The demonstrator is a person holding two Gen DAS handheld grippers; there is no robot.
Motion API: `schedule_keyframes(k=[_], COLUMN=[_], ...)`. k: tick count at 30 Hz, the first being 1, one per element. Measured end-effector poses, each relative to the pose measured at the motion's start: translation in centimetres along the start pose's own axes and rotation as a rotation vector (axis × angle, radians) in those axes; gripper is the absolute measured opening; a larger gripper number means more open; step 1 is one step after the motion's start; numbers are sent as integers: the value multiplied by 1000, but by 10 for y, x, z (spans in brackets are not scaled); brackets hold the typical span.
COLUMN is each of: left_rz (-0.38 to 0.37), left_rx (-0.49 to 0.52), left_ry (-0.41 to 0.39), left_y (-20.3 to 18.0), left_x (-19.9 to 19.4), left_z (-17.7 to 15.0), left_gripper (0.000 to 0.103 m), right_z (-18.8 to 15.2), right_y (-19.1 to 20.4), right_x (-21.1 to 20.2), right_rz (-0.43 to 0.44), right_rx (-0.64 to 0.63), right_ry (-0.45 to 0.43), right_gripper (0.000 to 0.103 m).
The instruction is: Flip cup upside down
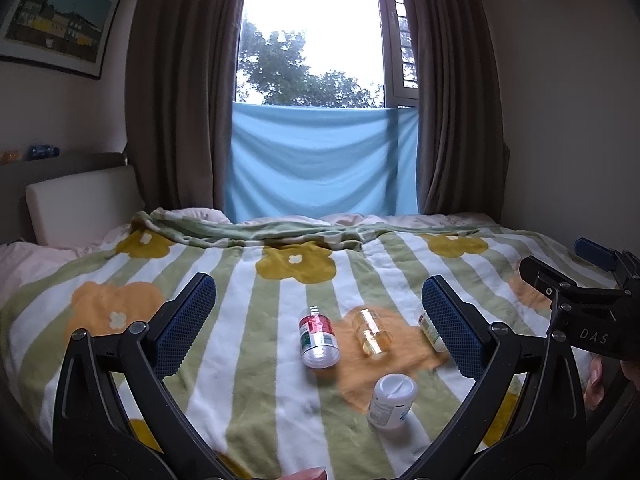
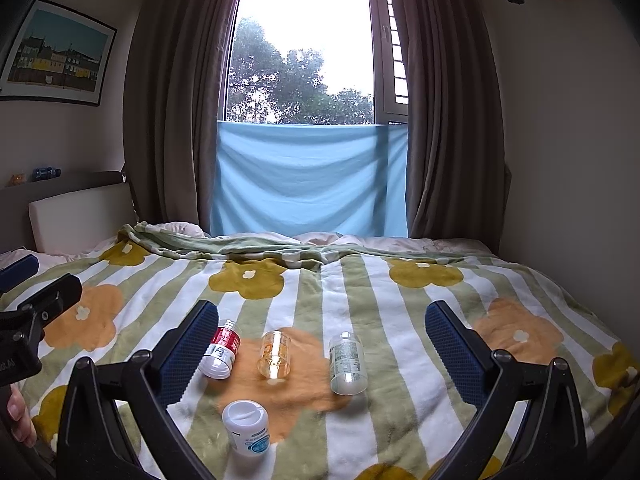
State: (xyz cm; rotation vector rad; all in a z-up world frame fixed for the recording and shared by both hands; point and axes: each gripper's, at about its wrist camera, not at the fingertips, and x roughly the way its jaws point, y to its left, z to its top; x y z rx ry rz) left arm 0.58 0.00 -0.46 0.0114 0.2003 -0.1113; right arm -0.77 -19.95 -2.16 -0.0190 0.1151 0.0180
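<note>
We see both grippers held above a bed covered by a striped flower blanket (image 2: 320, 288). Left gripper (image 1: 318, 320) released, jaws wide apart, nothing between them. Right gripper (image 2: 322, 338) also released, jaws wide, empty. The cup (image 2: 274, 356), clear amber plastic, lies on its side on an orange flower patch of the blanket, well apart from both grippers' fingers; same cup (image 1: 371, 333) shows in the left view. A red-label bottle (image 2: 221, 354) lies just left of the cup, a clear bottle with pale label (image 2: 346, 362) lies to its right, and a white capped bottle (image 2: 246, 426) stands nearer the cameras. None touch the cup. Window with blue cloth (image 2: 308, 180) behind the bed.
</note>
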Motion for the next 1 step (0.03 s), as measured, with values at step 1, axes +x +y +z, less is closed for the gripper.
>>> schedule_keyframes(k=[1], left_rz=[2], left_rx=[1], left_ry=[-1], left_y=[0], left_x=[0], left_z=[0], left_gripper=[103], right_z=[0], right_y=[0], right_x=[0], right_rz=[0], right_rx=[0], right_ry=[0], right_gripper=[103])
